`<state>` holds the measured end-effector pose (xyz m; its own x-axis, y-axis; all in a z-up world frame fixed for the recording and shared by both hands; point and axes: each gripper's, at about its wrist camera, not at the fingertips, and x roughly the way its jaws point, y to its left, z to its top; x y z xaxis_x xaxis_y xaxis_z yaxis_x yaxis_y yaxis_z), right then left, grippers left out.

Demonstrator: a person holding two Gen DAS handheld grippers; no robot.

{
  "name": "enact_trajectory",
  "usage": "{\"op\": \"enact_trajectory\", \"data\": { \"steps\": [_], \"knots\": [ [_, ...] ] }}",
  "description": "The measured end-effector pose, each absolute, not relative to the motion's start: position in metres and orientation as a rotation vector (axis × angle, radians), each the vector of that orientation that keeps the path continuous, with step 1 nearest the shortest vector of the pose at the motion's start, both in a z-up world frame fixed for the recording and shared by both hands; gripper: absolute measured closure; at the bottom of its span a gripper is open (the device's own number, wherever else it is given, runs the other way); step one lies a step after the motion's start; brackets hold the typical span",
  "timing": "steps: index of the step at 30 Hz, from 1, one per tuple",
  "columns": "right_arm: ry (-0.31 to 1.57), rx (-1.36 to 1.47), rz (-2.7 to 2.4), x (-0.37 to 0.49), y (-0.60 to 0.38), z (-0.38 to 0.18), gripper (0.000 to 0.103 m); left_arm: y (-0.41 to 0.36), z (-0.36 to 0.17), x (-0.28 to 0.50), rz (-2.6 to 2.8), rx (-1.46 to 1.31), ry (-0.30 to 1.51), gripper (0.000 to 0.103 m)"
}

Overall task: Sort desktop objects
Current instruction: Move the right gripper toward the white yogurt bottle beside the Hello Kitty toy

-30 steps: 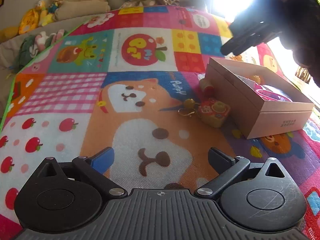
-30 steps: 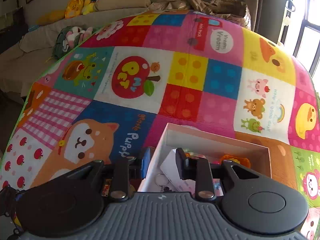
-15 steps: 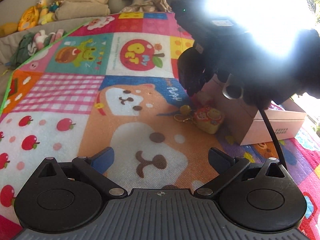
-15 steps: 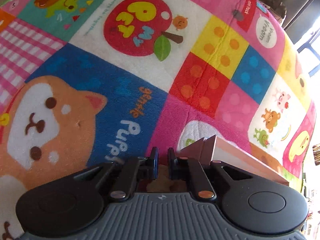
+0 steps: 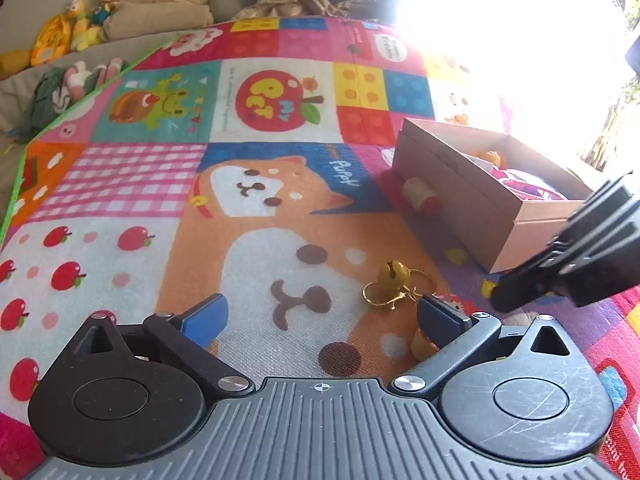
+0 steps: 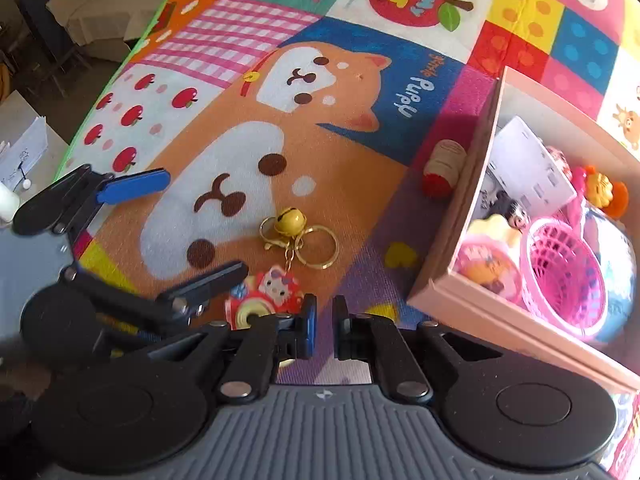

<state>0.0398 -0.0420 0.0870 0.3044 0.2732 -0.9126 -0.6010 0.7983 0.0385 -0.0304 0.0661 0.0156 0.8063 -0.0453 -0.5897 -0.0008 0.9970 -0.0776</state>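
A soft woven play mat (image 6: 248,128) printed with a cartoon puppy, apples and bright blocks covers the surface. On it lies a keychain (image 6: 280,280) — a round brass bell (image 6: 290,220), thin gold rings and a flat glossy red charm with a cartoon face. The charm sits just beyond the right tool (image 6: 323,328), whose black jaws stand nearly together with nothing between them, pointing steeply down at the mat. The left tool (image 5: 320,316) is spread wide and empty, one pad blue; its right finger (image 5: 440,320) partly hides the charm. To the right stands a shallow rectangular cardboard box (image 6: 472,200), pale pink, holding a pink plastic lattice basket (image 6: 560,276), a white card and small toys. A short cylindrical stamp (image 6: 442,168) — pale body, red end — lies on its side against the box's left wall.
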Motion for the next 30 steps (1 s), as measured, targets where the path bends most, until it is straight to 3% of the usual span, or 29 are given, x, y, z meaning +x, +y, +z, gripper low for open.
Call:
{"op": "enact_trajectory", "data": {
  "steps": [4, 10, 18, 30],
  "knots": [
    [1.014, -0.287, 0.571, 0.029, -0.067, 0.105, 0.097, 0.063, 0.015, -0.028, 0.005, -0.057, 0.644, 0.000],
    [0.895, -0.294, 0.458, 0.089, -0.038, 0.127, 0.097, 0.060, 0.016, -0.033, 0.026, -0.045, 0.632, 0.000],
    [0.973, -0.533, 0.201, 0.179, 0.021, 0.068, 0.098, 0.078, 0.015, -0.033, 0.014, -0.160, 0.634, 0.000],
    [1.076, -0.605, 0.391, 0.090, 0.008, 0.069, 0.098, 0.077, 0.015, -0.036, 0.009, -0.168, 0.630, 0.000]
  ]
}}
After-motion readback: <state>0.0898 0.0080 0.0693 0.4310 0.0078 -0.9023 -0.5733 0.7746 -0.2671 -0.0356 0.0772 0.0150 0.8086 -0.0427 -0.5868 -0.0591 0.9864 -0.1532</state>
